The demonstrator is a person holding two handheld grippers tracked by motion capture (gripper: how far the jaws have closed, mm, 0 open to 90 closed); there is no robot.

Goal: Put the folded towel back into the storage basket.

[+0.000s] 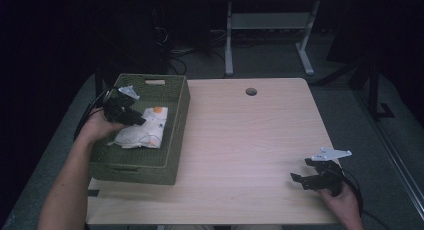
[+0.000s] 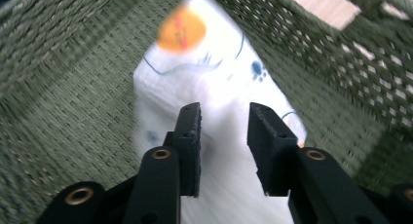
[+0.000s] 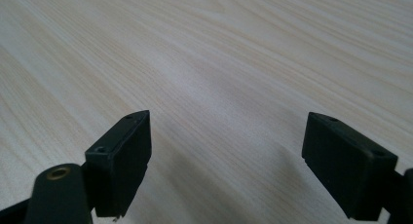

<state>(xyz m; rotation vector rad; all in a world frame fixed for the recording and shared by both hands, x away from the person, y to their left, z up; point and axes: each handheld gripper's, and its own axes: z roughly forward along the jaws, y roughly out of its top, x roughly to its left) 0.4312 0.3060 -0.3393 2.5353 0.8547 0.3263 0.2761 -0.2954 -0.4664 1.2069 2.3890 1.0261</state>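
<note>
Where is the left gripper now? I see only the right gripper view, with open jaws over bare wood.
Observer: The left gripper is inside a green woven basket at the table's left side.
Operator: Is something in the basket?
Observer: Yes, a white packet with an orange spot lies on its bottom.
Operator: Does the gripper hold it?
Observer: It seems not; its jaws stand apart over the packet.

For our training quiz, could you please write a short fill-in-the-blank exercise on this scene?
1. The white packet lies inside the green woven ____.
2. The left gripper hangs over the packet with its jaws ____.
3. The right gripper is above the bare wooden ____.
Missing words: basket; open; table
</note>
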